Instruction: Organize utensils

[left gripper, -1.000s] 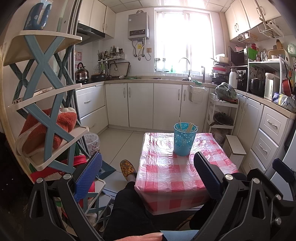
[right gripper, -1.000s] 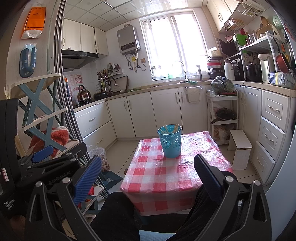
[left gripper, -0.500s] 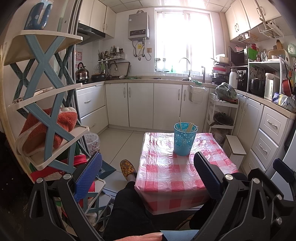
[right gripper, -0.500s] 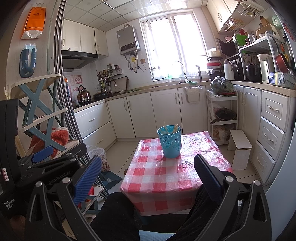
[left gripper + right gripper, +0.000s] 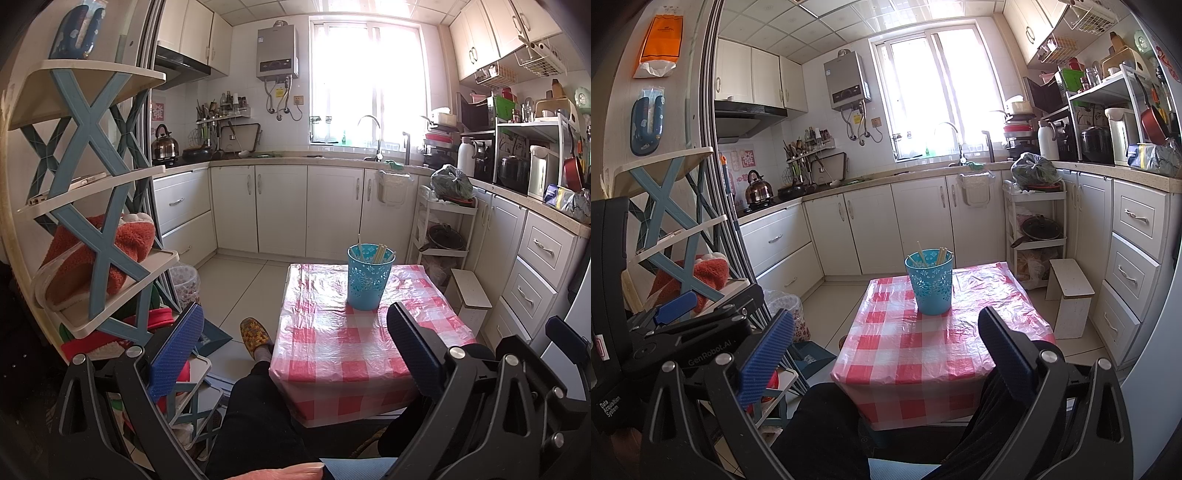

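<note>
— Setting?
— Small kitchen with white cabinets (image 5: 280,210), bright window (image 5: 365,81) over the sink, water heater (image 5: 277,51) on the tiled wall, kettle (image 5: 164,142) on the left counter. Low table (image 5: 354,350) under a red-and-white checked cloth, centre of floor.

— Task items?
— Blue perforated utensil holder (image 5: 367,277) upright on the far half of the table, nearer the far edge. Chopsticks (image 5: 380,253) standing inside, leaning on the rim; exact count not readable. Rest of the cloth bare apart from the holder.

— Left gripper?
— Left gripper (image 5: 295,350) held low in front of the table, jaws spread wide, nothing between the blue pads. Well apart from the holder.

— Right gripper?
— Right gripper (image 5: 886,354) likewise low and short of the table edge, jaws wide apart, holding nothing. Left unit visible at its lower left, beside it.

— Person?
— Seated at the near edge of the table: dark trousers (image 5: 258,424) below both cameras, patterned yellow slipper (image 5: 255,334) on the floor left of the table.

— Surroundings?
— Blue-and-cream shelf rack (image 5: 92,184) at left, orange-red slippers (image 5: 107,251) on a lower shelf. White three-tier cart (image 5: 445,225) and small white stool (image 5: 471,295) at right of the table.
</note>
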`<state>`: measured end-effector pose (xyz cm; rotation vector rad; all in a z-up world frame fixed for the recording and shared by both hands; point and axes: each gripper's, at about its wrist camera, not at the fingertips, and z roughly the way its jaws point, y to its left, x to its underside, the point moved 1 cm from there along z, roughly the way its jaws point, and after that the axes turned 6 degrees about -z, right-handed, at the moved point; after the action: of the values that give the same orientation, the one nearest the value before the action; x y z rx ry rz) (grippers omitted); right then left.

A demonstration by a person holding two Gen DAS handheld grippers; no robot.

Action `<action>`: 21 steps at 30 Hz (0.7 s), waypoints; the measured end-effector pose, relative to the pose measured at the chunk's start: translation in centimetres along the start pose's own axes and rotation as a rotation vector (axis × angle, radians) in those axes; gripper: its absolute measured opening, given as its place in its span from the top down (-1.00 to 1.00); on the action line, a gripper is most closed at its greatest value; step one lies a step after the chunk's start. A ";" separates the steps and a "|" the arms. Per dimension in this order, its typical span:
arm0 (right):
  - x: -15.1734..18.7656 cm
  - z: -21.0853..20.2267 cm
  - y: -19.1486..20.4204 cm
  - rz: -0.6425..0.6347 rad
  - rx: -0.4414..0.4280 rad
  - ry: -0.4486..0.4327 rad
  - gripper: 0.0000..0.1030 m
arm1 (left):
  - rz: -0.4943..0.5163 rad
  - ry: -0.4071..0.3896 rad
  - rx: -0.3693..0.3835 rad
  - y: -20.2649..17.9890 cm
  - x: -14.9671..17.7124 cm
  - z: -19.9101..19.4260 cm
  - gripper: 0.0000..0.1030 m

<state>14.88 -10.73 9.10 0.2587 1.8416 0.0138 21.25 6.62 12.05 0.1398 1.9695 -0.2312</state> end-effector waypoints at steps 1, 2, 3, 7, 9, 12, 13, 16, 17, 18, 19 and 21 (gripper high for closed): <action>0.0 0.0 0.0 0.000 0.000 0.000 -0.86 | 0.000 0.001 0.000 0.1 0.0 0.0 -0.85; 0.0 0.0 0.0 -0.001 0.000 -0.001 -0.86 | 0.000 0.001 0.001 0.0 0.0 0.0 -0.85; 0.0 0.0 0.0 -0.001 0.001 -0.002 -0.86 | 0.000 0.001 0.001 0.0 0.0 0.0 -0.85; 0.0 -0.1 0.0 -0.001 0.000 -0.002 -0.86 | 0.000 0.001 0.001 0.0 0.0 0.0 -0.85; 0.0 -0.1 0.0 -0.002 -0.002 -0.002 -0.86 | 0.000 0.000 0.000 0.0 0.0 0.0 -0.85; 0.0 -0.1 0.0 -0.001 -0.001 -0.002 -0.86 | 0.000 0.001 0.000 0.0 0.0 0.0 -0.85; 0.0 0.0 0.0 -0.001 -0.001 -0.002 -0.86 | 0.000 0.000 0.000 0.0 0.0 0.0 -0.85; 0.0 -0.1 0.0 -0.001 -0.002 -0.001 -0.86 | -0.001 0.000 0.000 0.0 0.0 0.0 -0.85; 0.0 -0.1 0.0 -0.002 -0.001 -0.002 -0.86 | -0.001 0.000 0.000 0.0 0.0 0.0 -0.85; 0.0 -0.1 0.0 -0.002 -0.001 -0.002 -0.86 | -0.001 0.000 0.000 0.0 0.1 0.0 -0.85; 0.0 -0.1 0.0 -0.001 -0.001 -0.003 -0.86 | -0.001 0.000 -0.001 0.0 0.0 0.0 -0.85; 0.0 -0.1 0.0 -0.001 -0.001 -0.002 -0.86 | -0.001 0.000 0.000 0.0 0.1 0.0 -0.85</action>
<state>14.81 -10.76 9.09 0.2564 1.8394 0.0137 21.21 6.61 12.00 0.1390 1.9693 -0.2319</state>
